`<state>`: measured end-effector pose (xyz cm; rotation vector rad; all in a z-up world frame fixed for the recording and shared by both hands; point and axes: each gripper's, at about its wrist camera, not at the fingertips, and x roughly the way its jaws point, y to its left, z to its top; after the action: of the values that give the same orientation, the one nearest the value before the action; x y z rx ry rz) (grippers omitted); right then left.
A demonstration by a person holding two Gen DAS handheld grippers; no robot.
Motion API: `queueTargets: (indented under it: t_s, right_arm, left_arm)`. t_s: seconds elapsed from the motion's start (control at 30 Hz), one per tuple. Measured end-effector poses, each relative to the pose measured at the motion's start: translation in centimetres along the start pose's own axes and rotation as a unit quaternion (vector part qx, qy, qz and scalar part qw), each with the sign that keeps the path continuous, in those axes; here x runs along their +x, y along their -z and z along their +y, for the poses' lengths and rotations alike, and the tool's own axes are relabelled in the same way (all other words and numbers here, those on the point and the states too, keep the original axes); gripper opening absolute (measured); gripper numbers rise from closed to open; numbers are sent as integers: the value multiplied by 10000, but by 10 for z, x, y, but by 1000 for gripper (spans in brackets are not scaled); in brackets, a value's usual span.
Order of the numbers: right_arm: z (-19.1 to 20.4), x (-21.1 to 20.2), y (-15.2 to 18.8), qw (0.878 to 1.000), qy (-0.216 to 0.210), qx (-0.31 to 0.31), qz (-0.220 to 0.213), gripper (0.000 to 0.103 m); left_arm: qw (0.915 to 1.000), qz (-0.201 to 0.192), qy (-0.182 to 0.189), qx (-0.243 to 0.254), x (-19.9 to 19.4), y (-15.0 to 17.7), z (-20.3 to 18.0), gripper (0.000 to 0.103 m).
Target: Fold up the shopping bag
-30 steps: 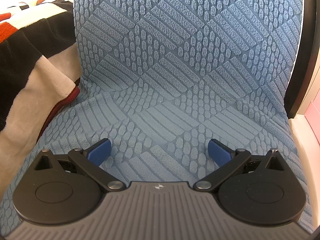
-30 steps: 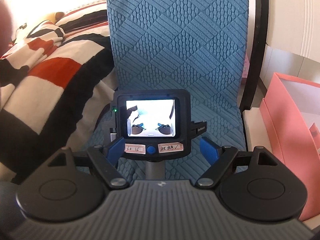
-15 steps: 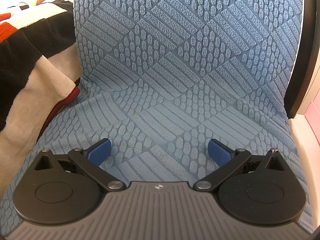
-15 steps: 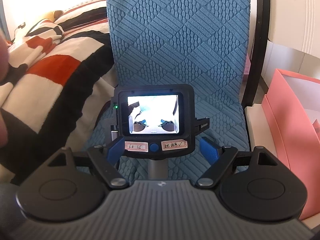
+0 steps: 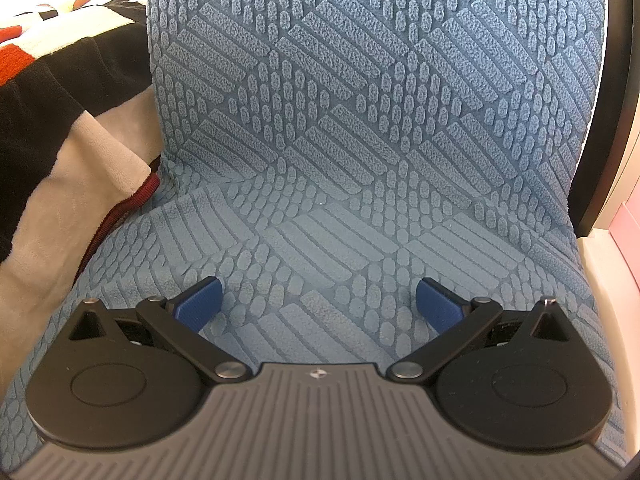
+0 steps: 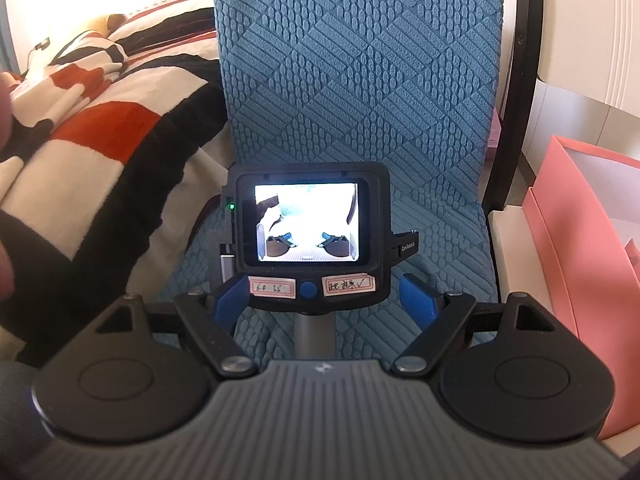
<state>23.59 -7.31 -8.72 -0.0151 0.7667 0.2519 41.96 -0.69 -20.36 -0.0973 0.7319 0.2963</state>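
Note:
A pink paper shopping bag stands upright at the right, beside a chair with a blue textured cover. In the left wrist view only a pink sliver of the bag shows at the right edge. My left gripper hangs open over the chair seat, with nothing between its blue pads. My right gripper is open too, behind the left unit. That unit's lit screen shows between the right fingers, which do not press on it.
A striped black, white and red blanket lies to the left of the chair. The chair's black frame and a white cabinet stand to the right. A blurred hand shows at the left edge.
In the right wrist view the left unit's screen looks slightly larger than a second ago. The left wrist view is unchanged and both grippers stay open.

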Motion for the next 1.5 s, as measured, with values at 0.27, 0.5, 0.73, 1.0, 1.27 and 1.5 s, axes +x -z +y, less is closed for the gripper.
queueTargets:
  t_s: [0.27, 0.5, 0.73, 1.0, 1.27, 1.5]
  right_arm:
    - [1, 0, 0, 10000, -20, -11, 20, 83]
    - [2, -1, 0, 10000, -37, -15, 5, 83]
    - [2, -1, -1, 10000, -54, -7, 12, 83]
    - [7, -1, 0, 9998, -2, -195, -26, 83]
    - [11, -2, 2, 9991, 67, -407, -50, 83]
    - [8, -6, 0, 9988, 32, -472, -131, 83]
  left_arm:
    - [10000, 0, 0, 0, 0, 0, 0, 103]
    - [10000, 0, 0, -1, 0, 0, 0, 103]
    - [10000, 0, 0, -1, 0, 0, 0, 103]
    - [10000, 0, 0, -2, 0, 0, 0, 103]
    - [10000, 0, 0, -2, 0, 0, 0, 103]
    - [10000, 0, 0, -2, 0, 0, 1, 103]
